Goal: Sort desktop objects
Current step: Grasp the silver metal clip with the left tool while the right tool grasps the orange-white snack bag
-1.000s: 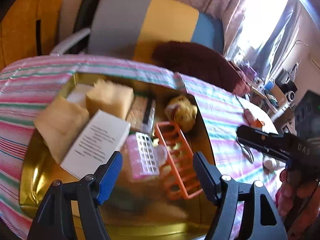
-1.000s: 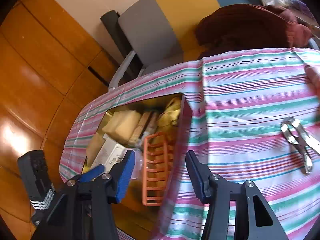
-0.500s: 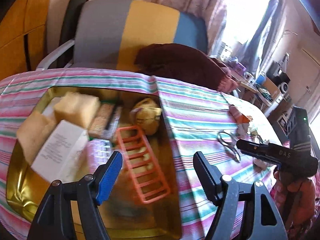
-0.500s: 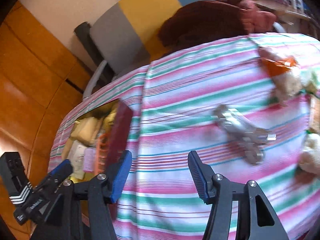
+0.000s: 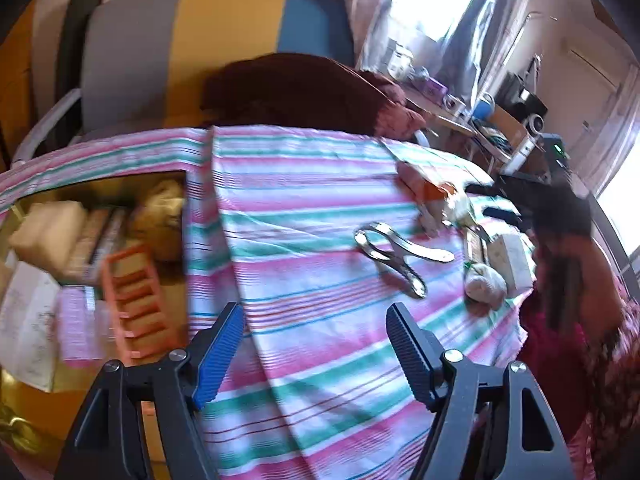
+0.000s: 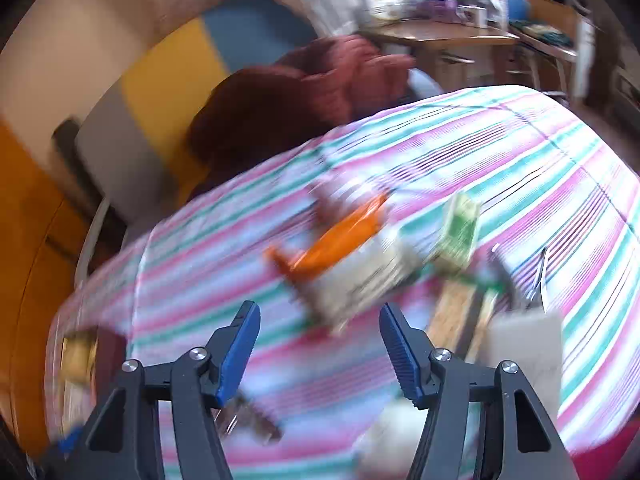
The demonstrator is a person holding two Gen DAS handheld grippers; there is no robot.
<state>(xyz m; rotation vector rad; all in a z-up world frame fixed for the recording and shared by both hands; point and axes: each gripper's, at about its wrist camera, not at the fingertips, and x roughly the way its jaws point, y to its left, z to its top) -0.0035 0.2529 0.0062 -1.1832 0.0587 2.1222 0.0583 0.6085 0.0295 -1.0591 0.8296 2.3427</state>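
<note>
A gold tin box (image 5: 24, 408) sits at the left on the striped tablecloth (image 5: 312, 208), holding an orange rack (image 5: 132, 300), tan blocks, a white leaflet and other items. Two metal clips (image 5: 400, 256) lie on the cloth to the right. My left gripper (image 5: 316, 344) is open and empty above the cloth, between box and clips. My right gripper (image 6: 320, 340) is open and empty over a blurred pile: an orange packet (image 6: 340, 236), a pale box (image 6: 360, 280), a green packet (image 6: 460, 232). The pile also shows in the left wrist view (image 5: 460, 208).
A grey, yellow and blue chair (image 5: 192, 48) with a dark red garment (image 5: 296, 88) stands behind the table. A white box (image 5: 512, 260) and a small pale lump (image 5: 486, 286) lie near the right edge. A cluttered desk (image 6: 440, 28) stands beyond.
Both grippers have swung right, away from the gold box. The left view now centres on the cloth and clips; the right view now faces the pile of packets, with strong motion blur.
</note>
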